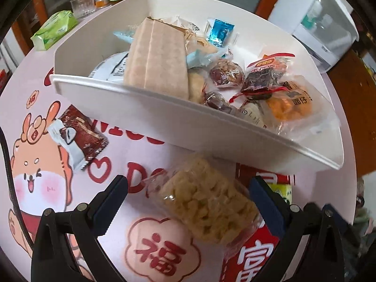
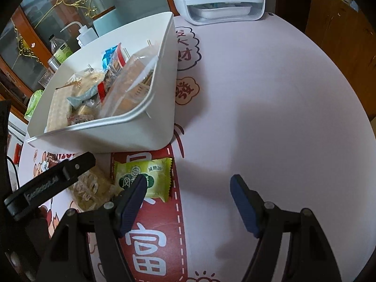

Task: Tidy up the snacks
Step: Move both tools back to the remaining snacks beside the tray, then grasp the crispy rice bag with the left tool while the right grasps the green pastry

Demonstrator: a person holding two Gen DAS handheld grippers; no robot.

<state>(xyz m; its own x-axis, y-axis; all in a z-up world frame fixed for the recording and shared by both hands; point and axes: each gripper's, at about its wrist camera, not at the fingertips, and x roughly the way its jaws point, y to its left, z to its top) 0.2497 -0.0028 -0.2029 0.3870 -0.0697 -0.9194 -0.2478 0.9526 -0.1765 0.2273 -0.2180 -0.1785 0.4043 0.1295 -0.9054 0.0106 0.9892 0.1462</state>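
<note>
Because the puffed-rice bar [image 1: 206,204] lies right between the fingers of the left tool [image 1: 189,190], falls to that tool and not to the right one. Rests flat on the tabletop [image 2: 270,94] toward its near edge, in a clear wrapper, just in front of the white bin [image 1: 164,122]. Runs long-ways on a slant across the gap: far end toward the bin, near end down by the right finger. Looks almost in touch with that right finger, well clear of the left one. Left tool: fingers wide apart, gripping nothing, straddling the bar. Probably calls for a small twist of the wrist, so as to close across the short width and not corner to corner, then a lift over the bin's front wall just beyond.

Right tool [image 2: 188,183]: fingers likewise spread, empty. Hangs by a green packet [image 2: 143,178], with its left finger above that packet and the other over bare tabletop; cannot tell whether touching. Sits just beside the bar on the right, so nearer the right tool. Further toward the left edge, a brown packet [image 1: 80,131] with a small white packet [image 1: 63,138] against it, both outside the bin. Bin already heaped with wrapped snacks, so judged well along.
</note>
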